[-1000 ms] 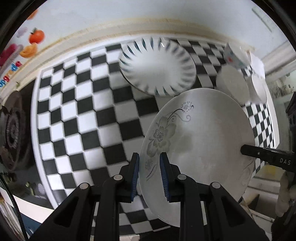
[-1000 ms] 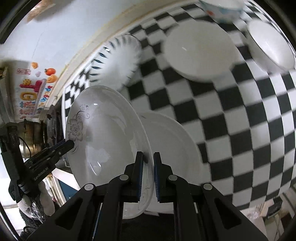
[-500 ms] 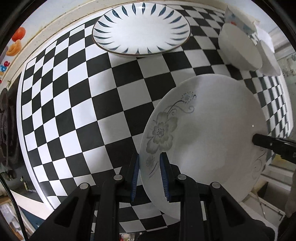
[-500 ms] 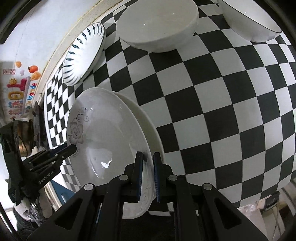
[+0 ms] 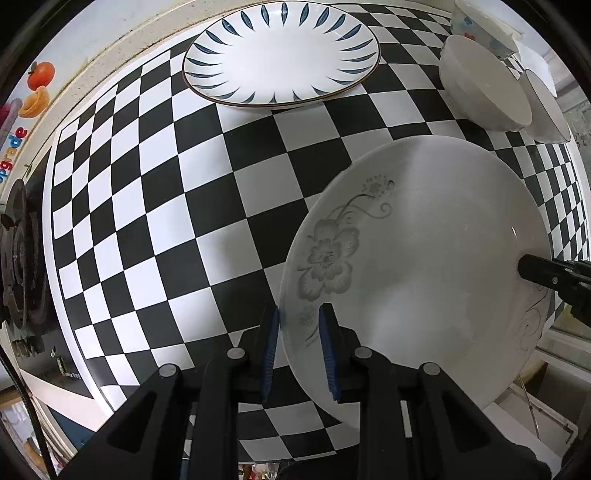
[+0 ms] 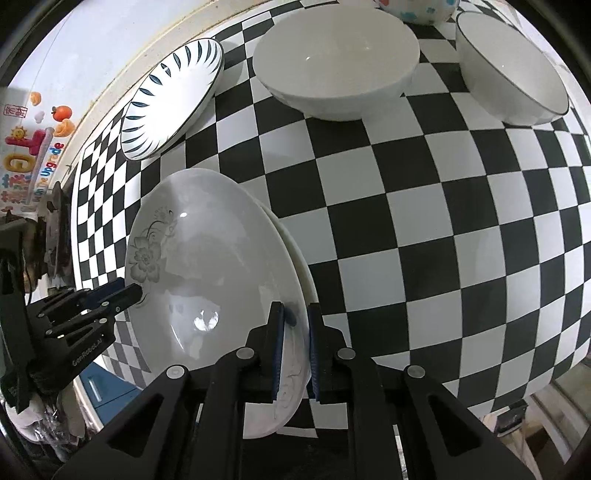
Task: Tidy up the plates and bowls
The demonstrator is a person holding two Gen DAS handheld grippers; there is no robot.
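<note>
Item one: flowered plate [image 5: 424, 258], round, glossy white glaze, shallow well, grey blossom and scroll print near one rim. We find it held at two opposite edges. The left claw [image 5: 297, 343], black arms with ribbed blue pads, is clamped on the rim by the blossom; the right claw [image 6: 293, 347], of the same make, is closed on the far rim. In the right wrist view the plate sits on top of a second plain white plate [image 6: 301, 266], of which only a thin crescent shows; we cannot tell whether the right pads pinch that one too.

Item two: counter [image 5: 155, 206], flat, covered in a smooth black-and-white checker pattern.

Item three: leaf-pattern plate [image 5: 280, 55], wide, white, with dark blue dashes radiating round the rim and a thin brown edge; it lies flat near the back wall, well apart from the held plate.

Item four: plain white bowl [image 6: 336, 62], deep, rounded, glossy, upright. Just beside it stands a dark-rimmed white bowl [image 6: 513, 74]. Behind these, a small patterned bowl [image 6: 417, 9], mostly cut off.
</note>
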